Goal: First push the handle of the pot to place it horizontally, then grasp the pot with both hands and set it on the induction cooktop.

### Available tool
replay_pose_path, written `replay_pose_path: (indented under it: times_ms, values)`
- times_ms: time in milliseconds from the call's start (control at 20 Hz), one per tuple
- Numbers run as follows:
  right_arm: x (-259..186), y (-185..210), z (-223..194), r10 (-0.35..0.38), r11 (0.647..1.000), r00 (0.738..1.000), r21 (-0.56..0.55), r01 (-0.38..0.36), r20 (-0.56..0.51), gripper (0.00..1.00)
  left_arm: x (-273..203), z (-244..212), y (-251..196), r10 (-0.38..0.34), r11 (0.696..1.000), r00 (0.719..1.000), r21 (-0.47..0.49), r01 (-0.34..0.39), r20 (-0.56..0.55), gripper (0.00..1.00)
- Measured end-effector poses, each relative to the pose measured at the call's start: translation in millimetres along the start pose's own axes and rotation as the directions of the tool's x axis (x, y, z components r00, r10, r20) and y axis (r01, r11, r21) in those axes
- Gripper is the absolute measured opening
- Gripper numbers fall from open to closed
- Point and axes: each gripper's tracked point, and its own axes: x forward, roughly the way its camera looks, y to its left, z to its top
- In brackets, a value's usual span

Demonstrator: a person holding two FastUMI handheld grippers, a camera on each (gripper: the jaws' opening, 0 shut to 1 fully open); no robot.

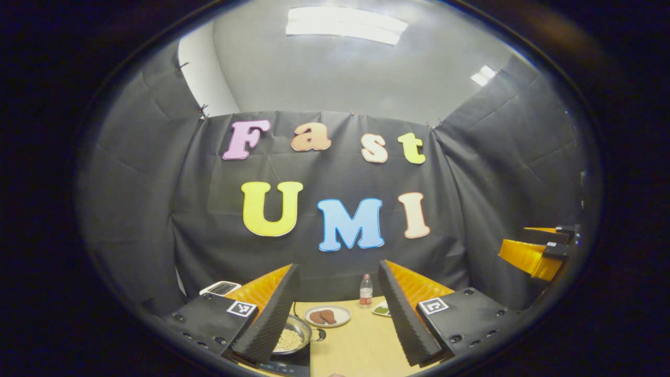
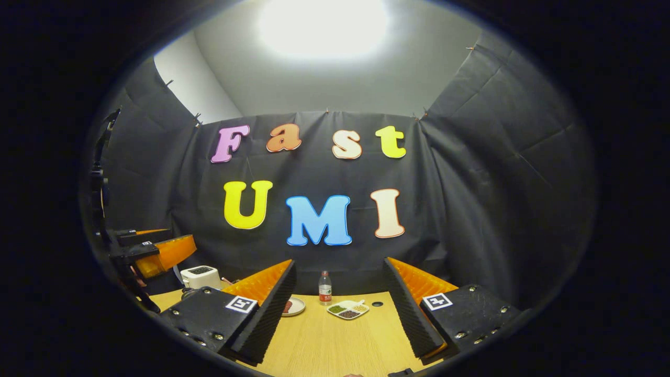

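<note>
In the left gripper view a steel pot (image 1: 293,335) holding pale beans sits on a dark induction cooktop (image 1: 285,366) at the lower left, partly hidden behind my left finger; its dark handle stub (image 1: 320,334) points right. My left gripper (image 1: 335,314) is open and held above the table, nothing between its fingers. At the far right of that view the right gripper (image 1: 544,251) hangs in the air. In the right gripper view my right gripper (image 2: 337,309) is open over bare wood, and the left gripper (image 2: 152,251) shows at the left edge.
On the wooden table (image 2: 335,340) stand a white plate with brown pieces (image 1: 327,315), a small bottle (image 2: 325,288), a divided dish of grains (image 2: 348,310) and a white appliance (image 2: 200,276) at the back left. A small dark disc (image 2: 377,303) lies near the dish.
</note>
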Motion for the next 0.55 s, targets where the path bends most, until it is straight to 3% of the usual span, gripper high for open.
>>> replay_pose_path:
  times_ms: [250,550]
  values:
    - [-4,3,-1,-0.021,1.0,1.0,0.001,0.021,0.0,0.99,-6,10,13,0.014,1.0,1.0,0.016,-0.014,0.02,0.96]
    - [10,2,-18,-0.022,1.0,0.999,-0.005,0.022,-0.049,0.99,-12,12,28,0.052,0.998,0.997,0.03,-0.054,0.056,0.99]
